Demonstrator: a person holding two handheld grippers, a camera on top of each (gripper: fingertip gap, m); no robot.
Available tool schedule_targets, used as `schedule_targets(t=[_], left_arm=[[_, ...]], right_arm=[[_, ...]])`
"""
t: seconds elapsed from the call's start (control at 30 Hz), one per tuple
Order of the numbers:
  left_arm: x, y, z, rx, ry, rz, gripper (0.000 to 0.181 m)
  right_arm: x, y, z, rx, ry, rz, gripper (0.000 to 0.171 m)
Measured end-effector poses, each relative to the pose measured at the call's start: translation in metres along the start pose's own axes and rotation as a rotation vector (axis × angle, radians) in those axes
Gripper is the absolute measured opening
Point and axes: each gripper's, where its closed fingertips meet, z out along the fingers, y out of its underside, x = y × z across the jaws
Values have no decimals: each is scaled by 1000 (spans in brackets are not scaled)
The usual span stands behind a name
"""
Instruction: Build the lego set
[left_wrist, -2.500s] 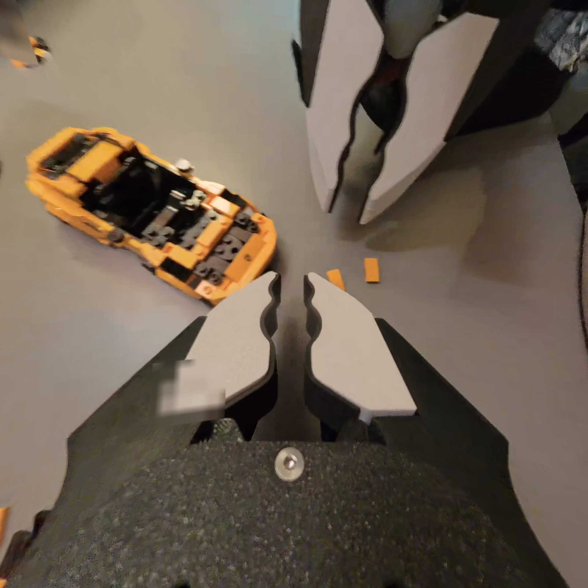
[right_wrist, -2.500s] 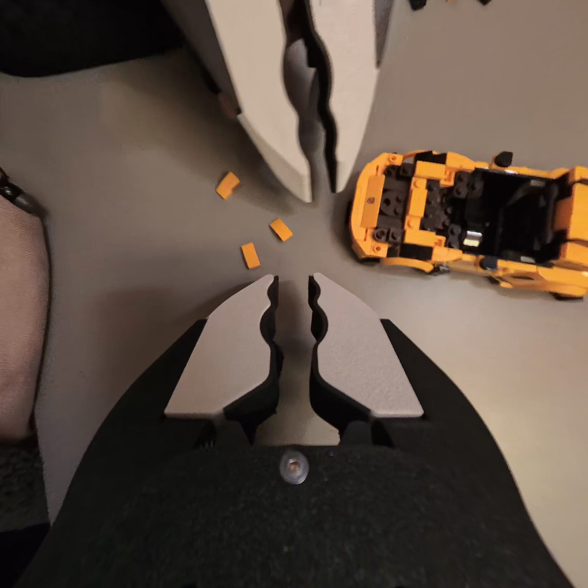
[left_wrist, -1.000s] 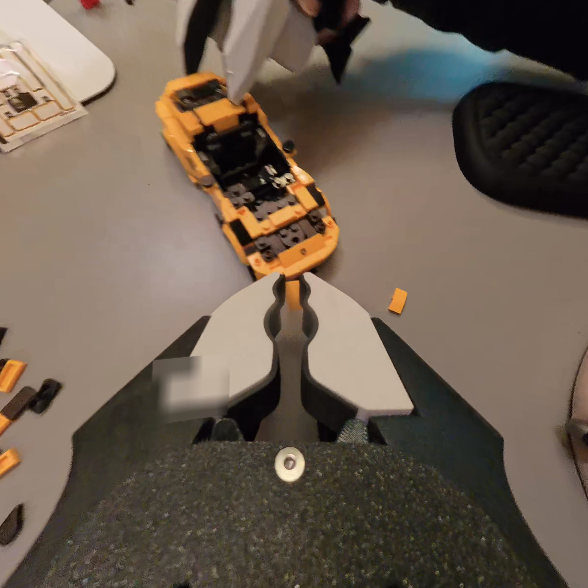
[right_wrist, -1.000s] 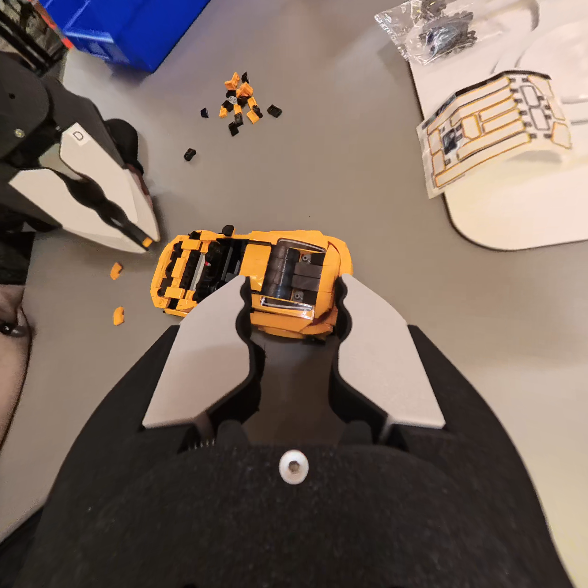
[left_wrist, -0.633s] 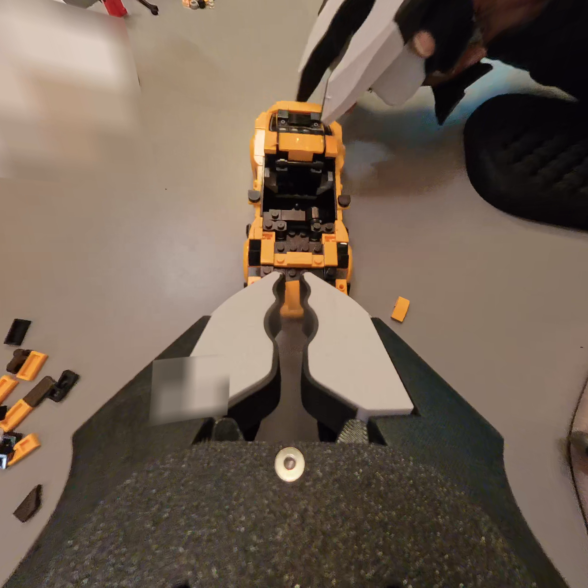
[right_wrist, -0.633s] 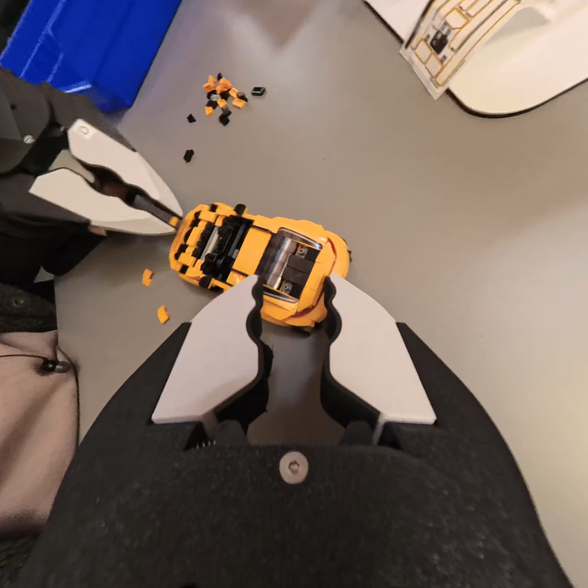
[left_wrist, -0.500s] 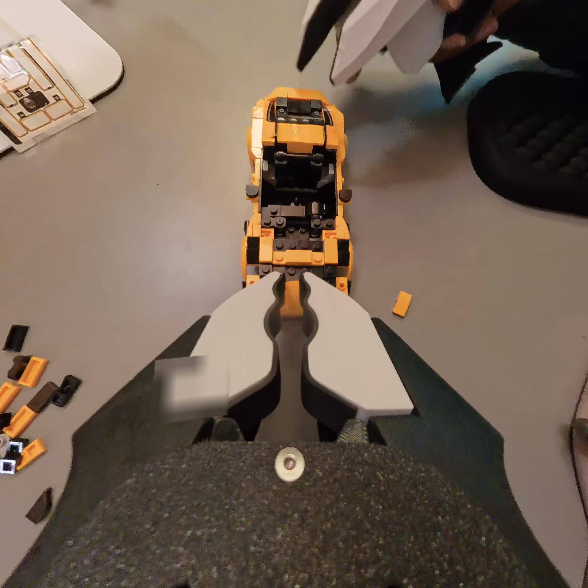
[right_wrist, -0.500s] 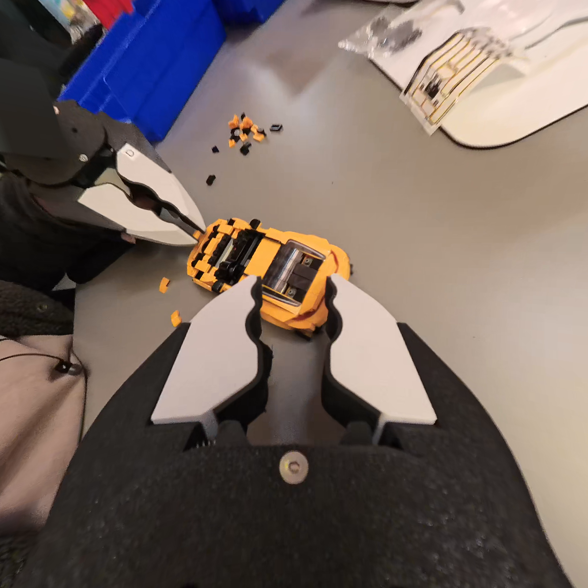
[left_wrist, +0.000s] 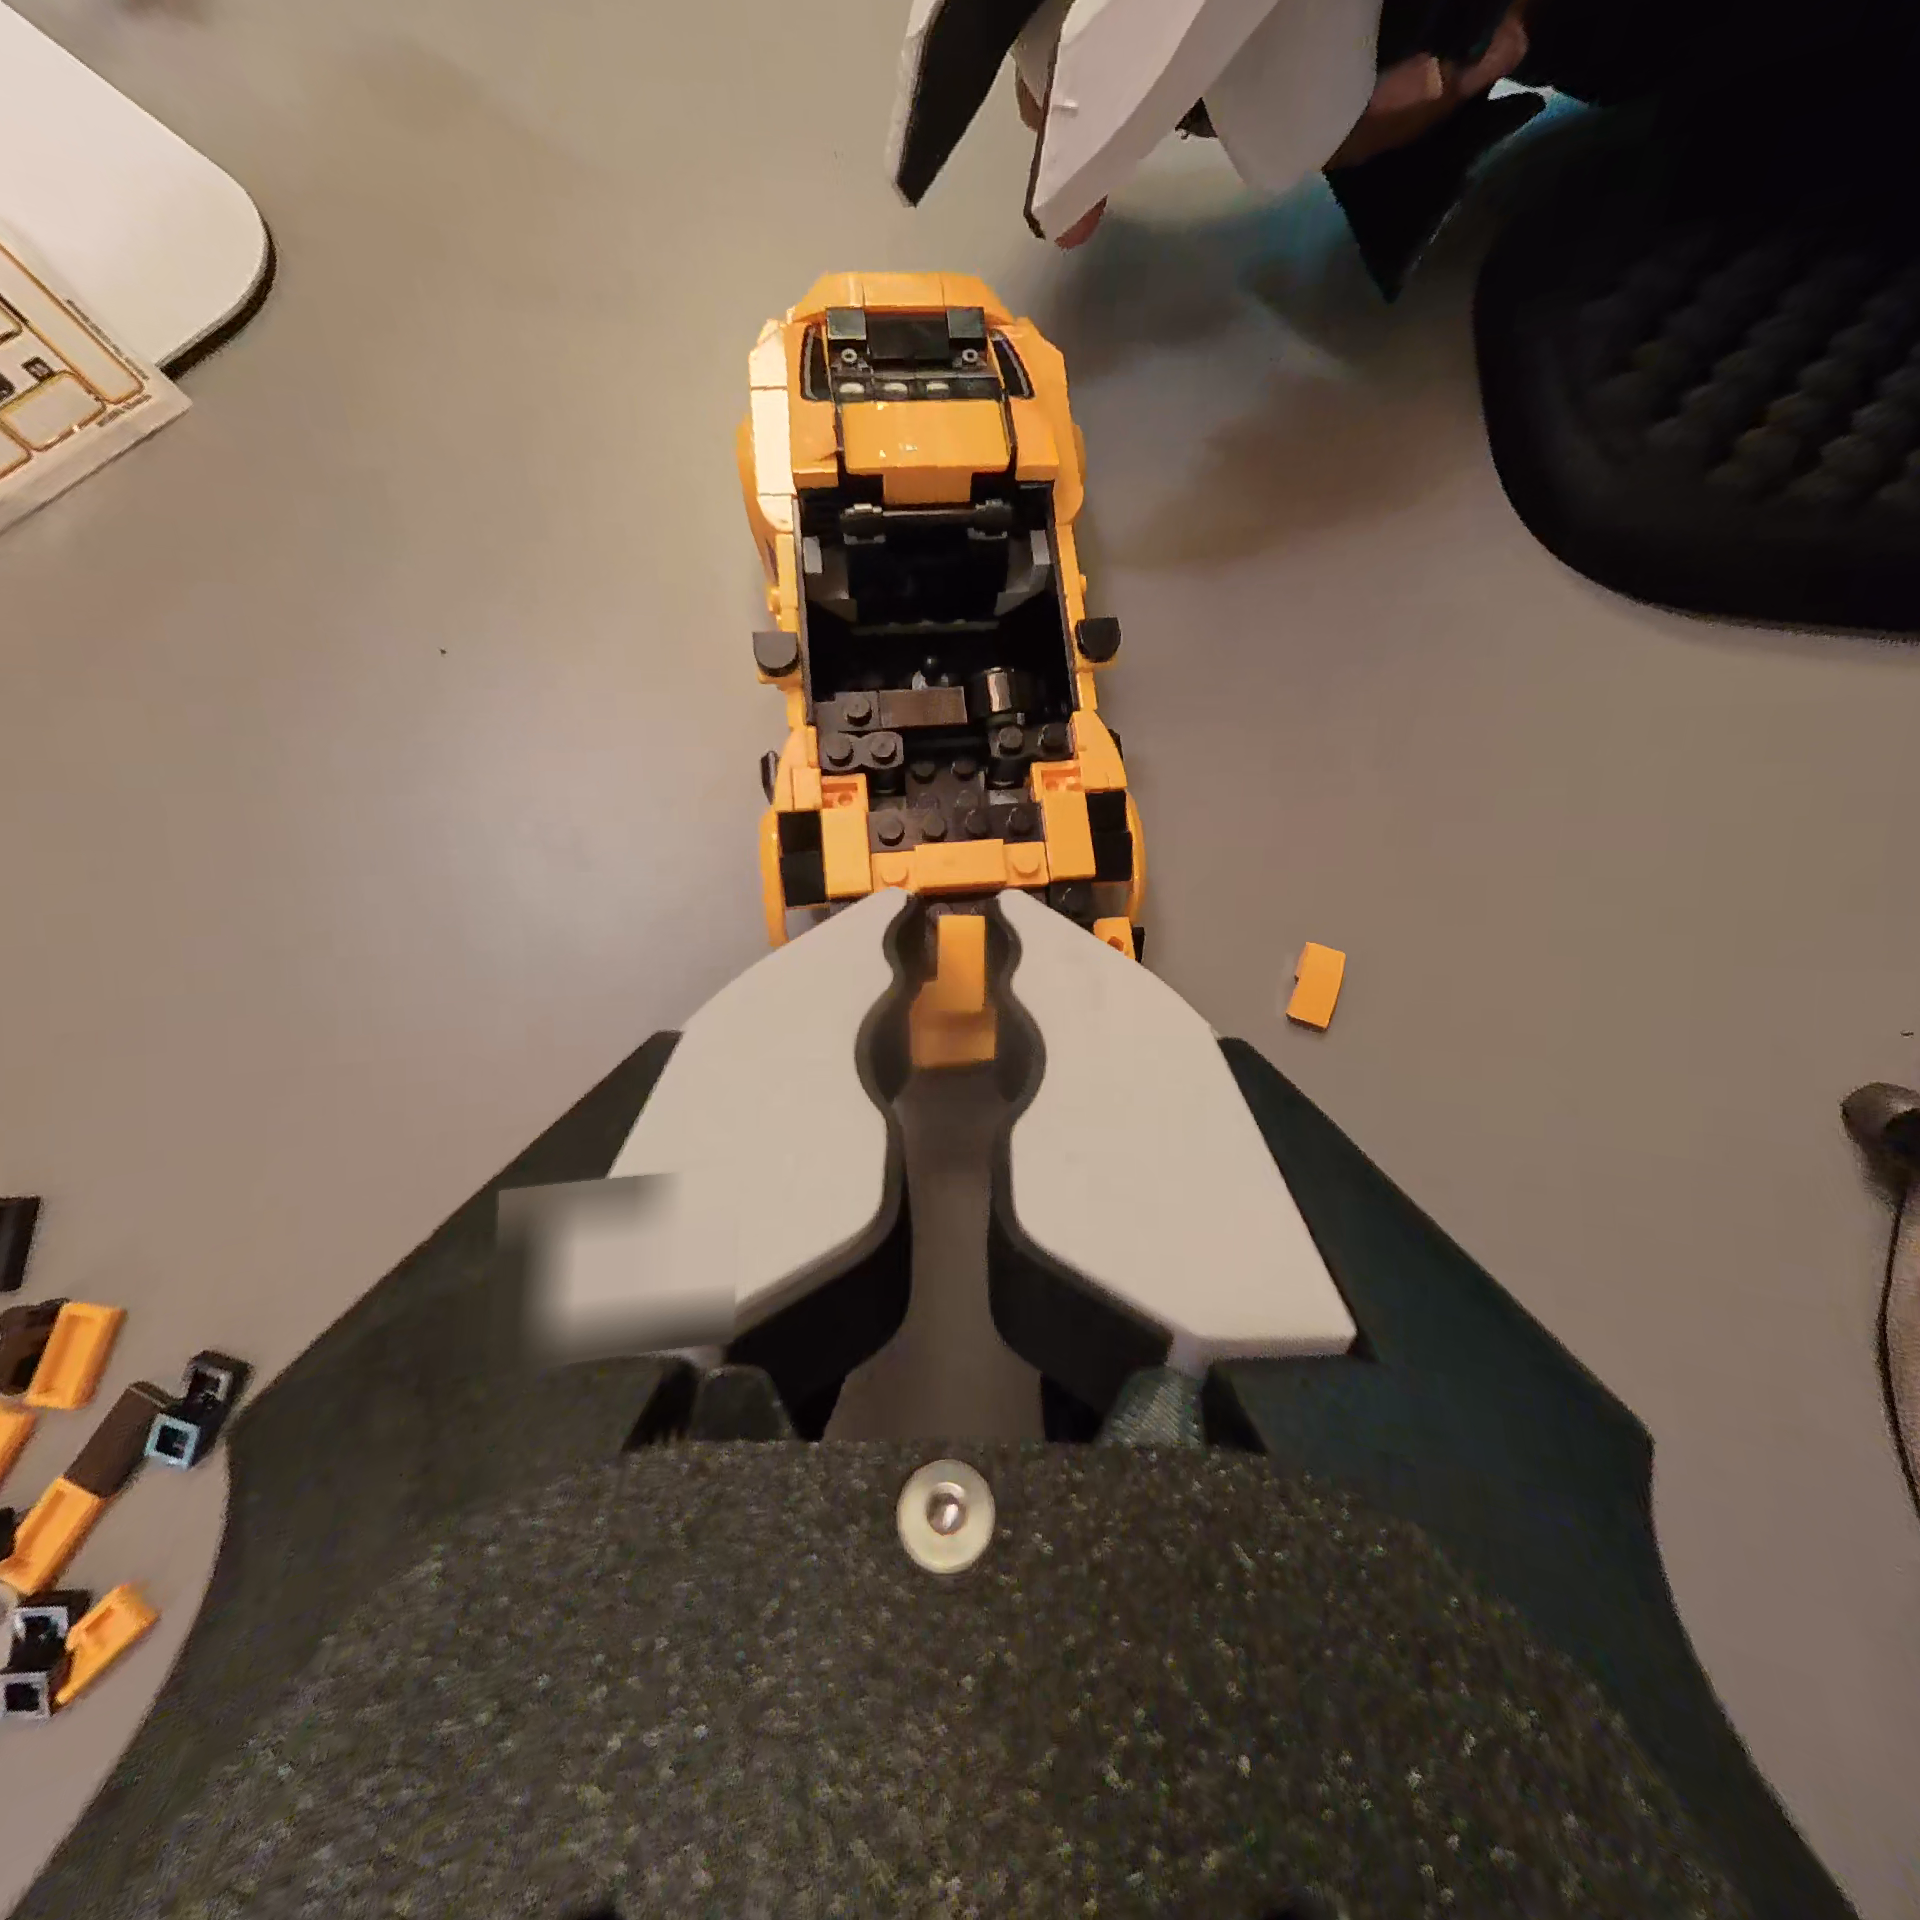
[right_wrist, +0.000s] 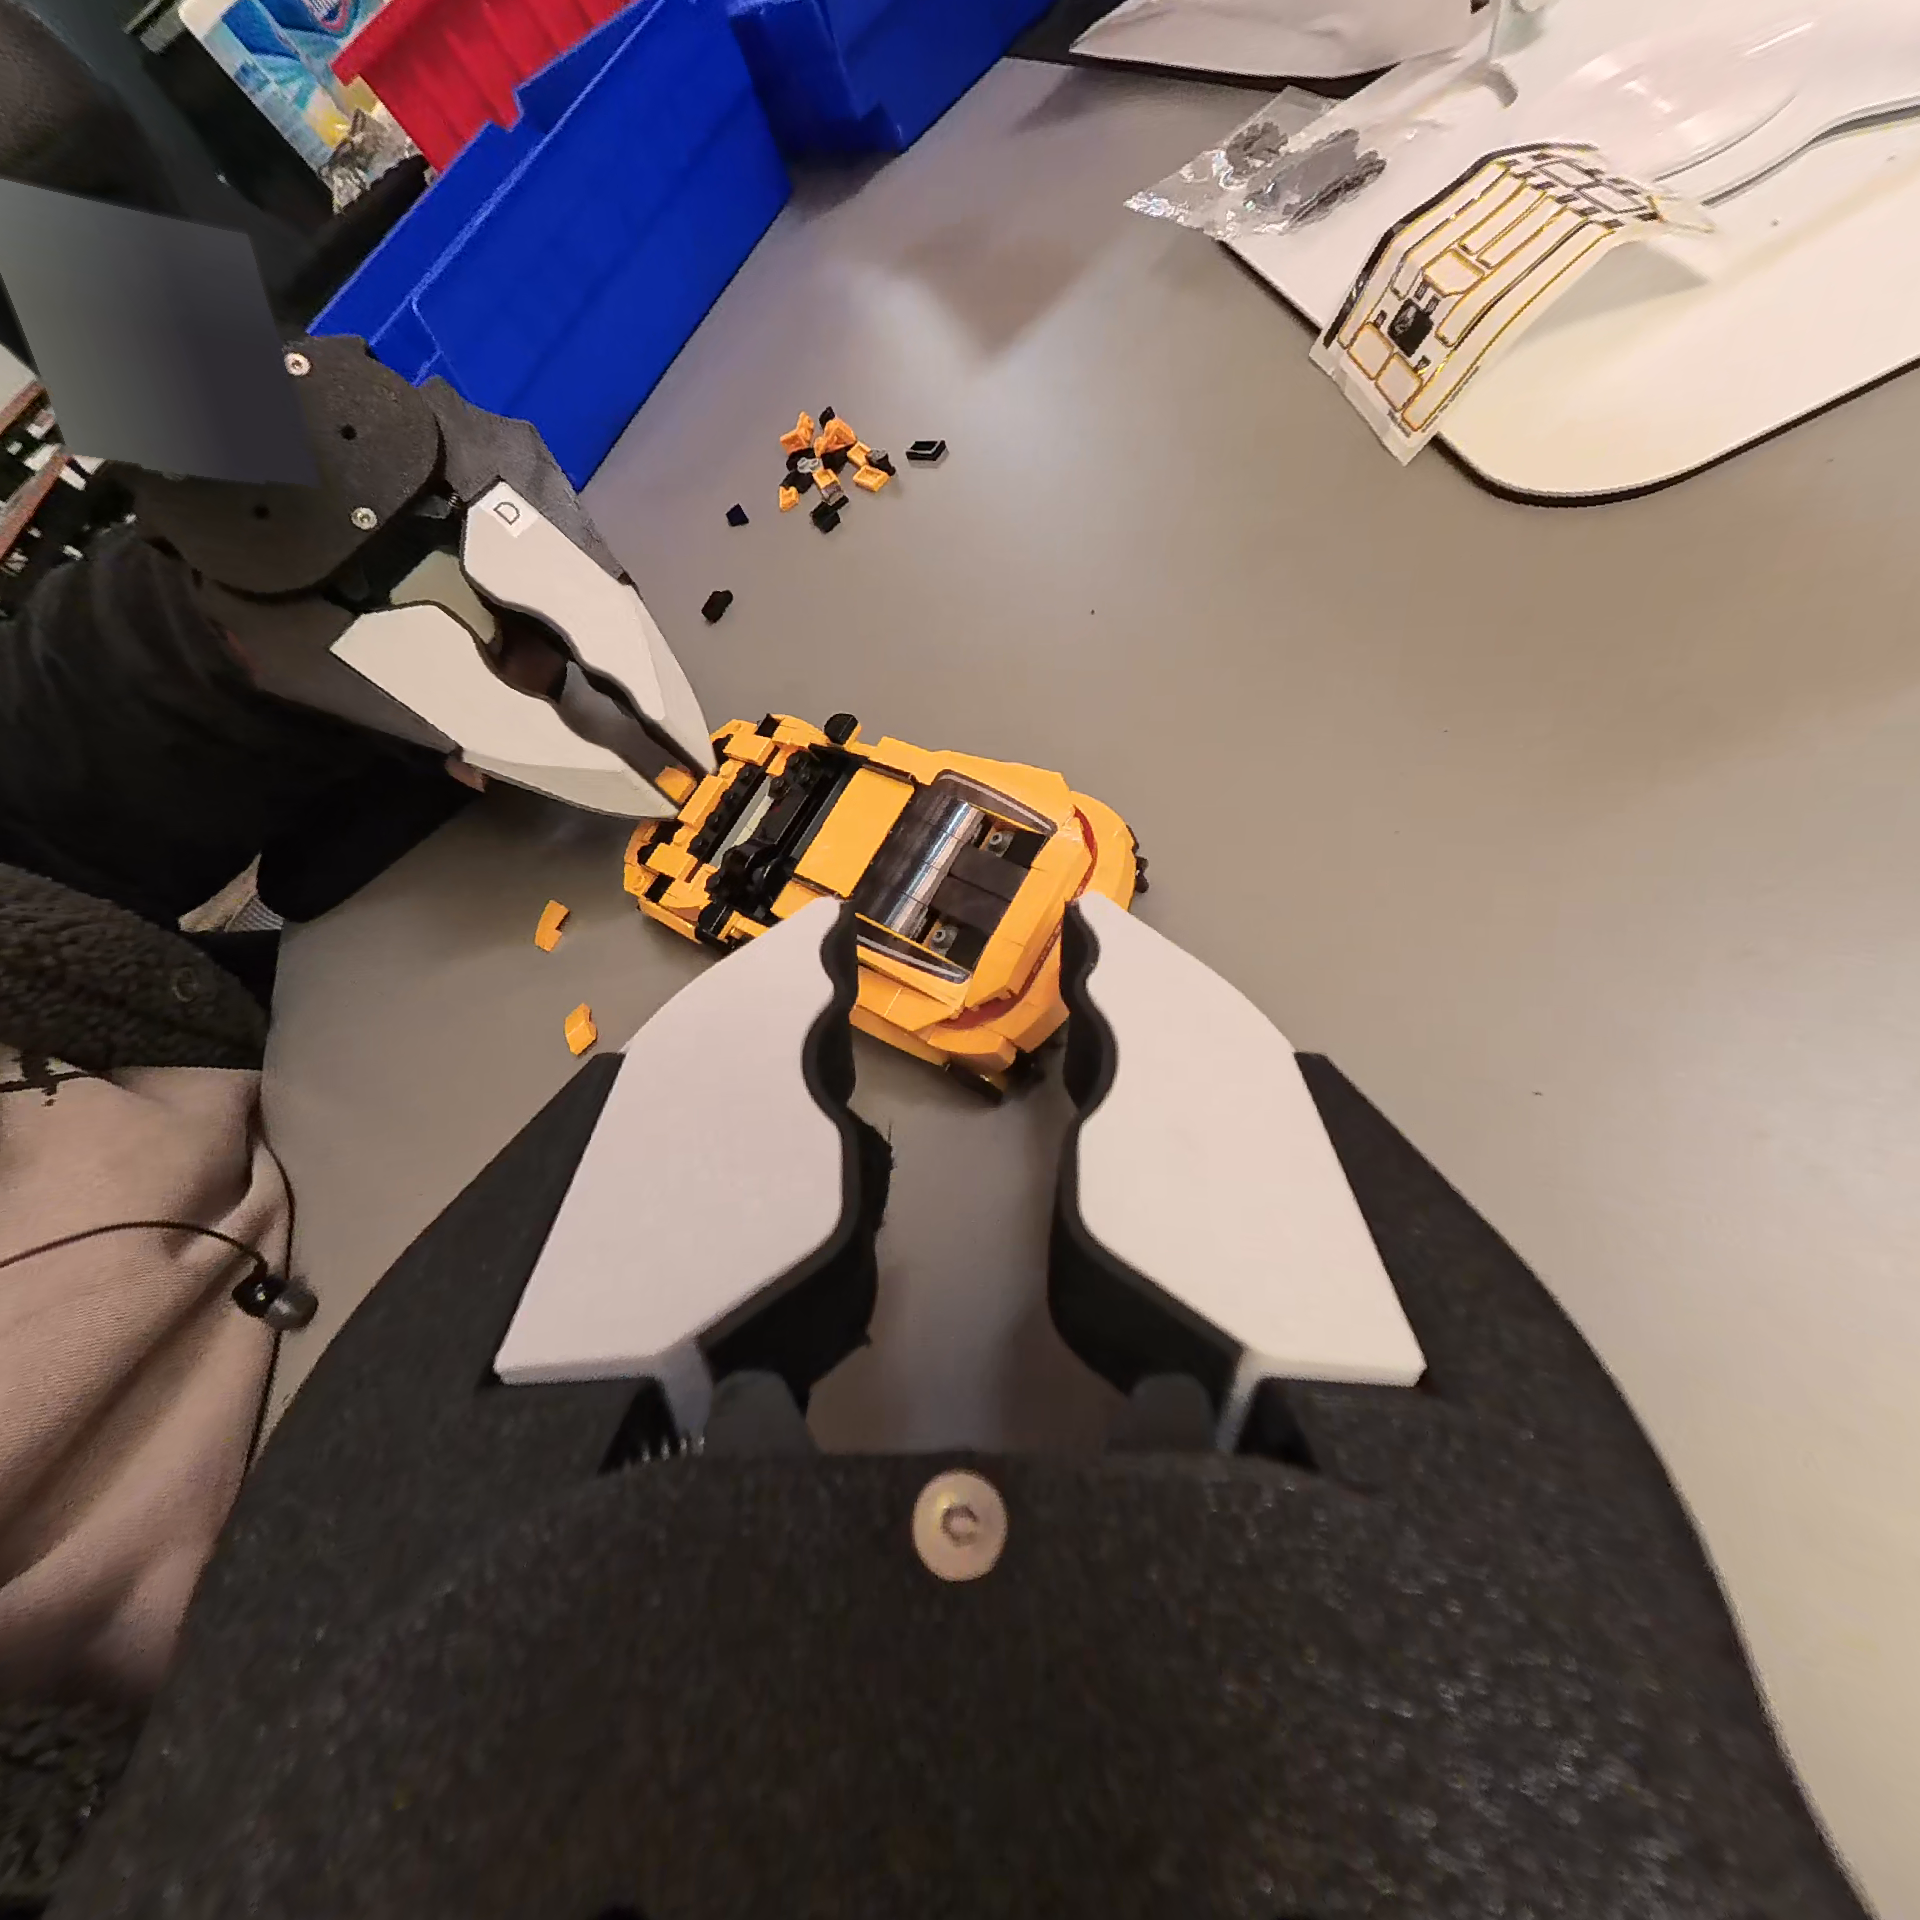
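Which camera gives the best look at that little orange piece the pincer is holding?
The left wrist view: the orange piece sits clearly between the left gripper fingers. The right wrist view shows only a sliver at that gripper's tips.

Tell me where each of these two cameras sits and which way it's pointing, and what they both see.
Left wrist view: on the left gripper, looking down along the orange lego car; its fingers pinch an orange brick at the car's near end; the right gripper shows at the top.
Right wrist view: on the right gripper, open, facing the car's other end from across the grey table; the left gripper and a dark sleeve show.
Shared: car, both grippers, loose bricks, sticker sheet.
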Motion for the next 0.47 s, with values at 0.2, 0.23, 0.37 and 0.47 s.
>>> schedule_targets(t=[0.2, 0.23, 0.37, 0.47], left_arm=[[2, -1, -1, 46, 32, -3, 17], [2, -1, -2, 52, 34, -3, 18], [0, 1, -10, 34, 15, 6, 17], [0, 4, -13, 8, -1, 31, 11]], right_arm=[[1, 0, 1, 2, -2, 6, 36], [1, 0, 1, 2, -4, 6, 36], [2, 0, 1, 3, -6, 5, 35], [2, 1, 0, 3, -9, 7, 35]])
